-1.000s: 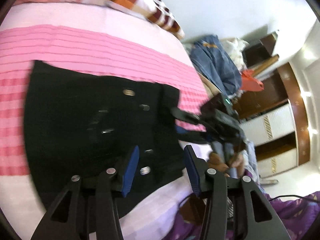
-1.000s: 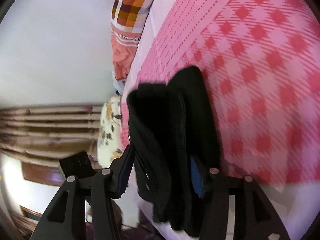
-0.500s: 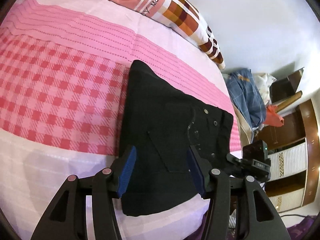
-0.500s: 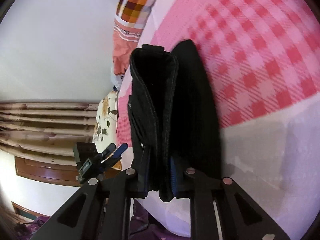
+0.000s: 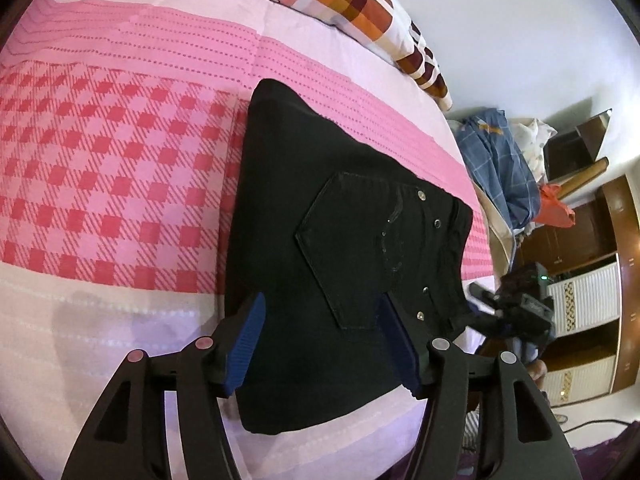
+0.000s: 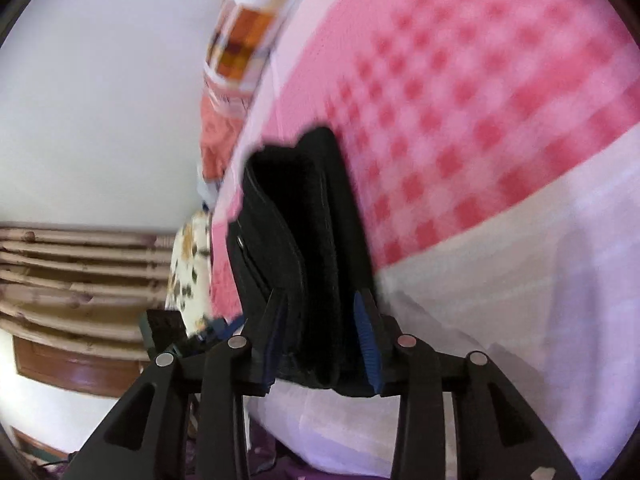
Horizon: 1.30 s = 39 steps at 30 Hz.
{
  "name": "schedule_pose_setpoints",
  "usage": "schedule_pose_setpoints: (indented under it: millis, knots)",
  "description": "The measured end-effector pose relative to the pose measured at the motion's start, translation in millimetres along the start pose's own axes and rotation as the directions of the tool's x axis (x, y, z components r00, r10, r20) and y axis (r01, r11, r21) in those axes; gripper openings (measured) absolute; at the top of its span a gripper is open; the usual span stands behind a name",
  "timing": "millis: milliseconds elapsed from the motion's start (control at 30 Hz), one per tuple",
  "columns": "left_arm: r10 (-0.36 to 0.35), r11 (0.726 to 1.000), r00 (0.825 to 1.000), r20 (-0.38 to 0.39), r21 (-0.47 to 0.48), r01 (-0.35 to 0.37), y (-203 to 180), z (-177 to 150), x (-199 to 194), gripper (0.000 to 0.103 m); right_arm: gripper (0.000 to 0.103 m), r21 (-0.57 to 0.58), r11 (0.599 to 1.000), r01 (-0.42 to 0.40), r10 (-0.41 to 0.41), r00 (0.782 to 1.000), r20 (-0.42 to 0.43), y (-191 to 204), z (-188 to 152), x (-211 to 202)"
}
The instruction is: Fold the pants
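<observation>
Pants (image 5: 320, 240), one folded black pair, now lie flatter; my left gripper (image 5: 320, 340) opens wider, my right gripper (image 6: 320, 340) loosens around their edge.

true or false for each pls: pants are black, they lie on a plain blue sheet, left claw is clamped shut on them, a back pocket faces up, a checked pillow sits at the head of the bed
1. The pants are black. True.
2. They lie on a plain blue sheet. False: the sheet is pink and white, partly checked.
3. The left claw is clamped shut on them. False: it hovers open above the folded pants.
4. A back pocket faces up. True.
5. A checked pillow sits at the head of the bed. True.
</observation>
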<state>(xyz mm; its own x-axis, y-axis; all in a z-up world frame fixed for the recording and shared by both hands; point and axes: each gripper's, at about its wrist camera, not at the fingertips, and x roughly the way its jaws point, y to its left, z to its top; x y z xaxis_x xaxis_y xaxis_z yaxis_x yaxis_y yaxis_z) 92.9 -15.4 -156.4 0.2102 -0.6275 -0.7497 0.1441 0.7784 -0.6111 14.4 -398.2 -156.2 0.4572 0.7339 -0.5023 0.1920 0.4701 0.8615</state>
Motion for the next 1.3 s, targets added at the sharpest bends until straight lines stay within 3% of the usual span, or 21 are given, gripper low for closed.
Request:
schedule_pose_setpoints:
  millis: [133,200,300,533,600,633,667,767,1033,1167,1300]
  knots:
    - [-0.006,1.0,1.0,-0.003,-0.009,0.006,3.6,-0.4,2.2,0.061,0.034,-0.057,0.992,-0.112,0.113,0.994,0.012,16.1,-9.5,-22.6]
    - [-0.006,1.0,1.0,-0.004,-0.01,0.006,4.1,-0.2,2.3,0.061,0.034,-0.114,0.993,-0.039,0.038,0.999,-0.015,28.0,-17.7,-20.2]
    - [-0.008,1.0,1.0,-0.003,-0.018,0.008,2.8,-1.6,2.7,0.062,0.034,-0.145,0.989,0.001,-0.005,1.0,-0.029,29.3,-23.2,-11.9]
    - [-0.018,0.999,1.0,0.002,-0.031,0.018,4.4,-2.6,3.1,0.065,0.034,-0.194,0.981,0.005,-0.016,0.998,-0.058,34.7,-27.5,8.2]
    - [-0.017,0.999,1.0,0.0,-0.034,0.017,5.2,-3.2,3.2,0.065,0.029,-0.246,0.969,0.005,-0.023,0.997,-0.07,47.4,-30.4,10.8]
    - [-0.019,0.999,1.0,-0.001,-0.036,0.019,5.5,-3.5,3.1,0.065,0.016,-0.279,0.96,-0.002,-0.02,0.997,-0.074,55.7,-32.0,9.5]
    - [-0.02,0.999,1.0,-0.001,-0.039,0.02,5.9,-3.9,3.1,0.065,0.011,-0.305,0.952,0.003,-0.026,0.997,-0.071,62.1,-32.7,8.9]
    - [-0.028,0.998,1.0,-0.007,-0.052,0.028,8.1,-4.2,3.3,0.066,0.008,-0.37,0.928,0.05,-0.081,0.994,-0.069,77.0,-37.0,7.9]
    - [-0.041,0.996,0.999,-0.02,-0.077,0.039,14.0,-2.2,3.2,0.067,0.002,-0.217,0.954,0.206,-0.218,0.976,-0.031,19.8,-37.6,-6.1]
    - [-0.033,0.997,0.999,-0.028,-0.069,0.031,15.2,-2.5,3.9,0.067,0.005,-0.146,0.985,0.089,-0.088,0.996,0.018,12.6,-35.6,-21.9]
    - [-0.021,0.998,0.999,-0.034,-0.061,0.018,12.1,-0.9,4.1,0.067,0.006,-0.195,0.979,0.066,-0.063,0.998,0.021,28.4,-31.1,-22.7]
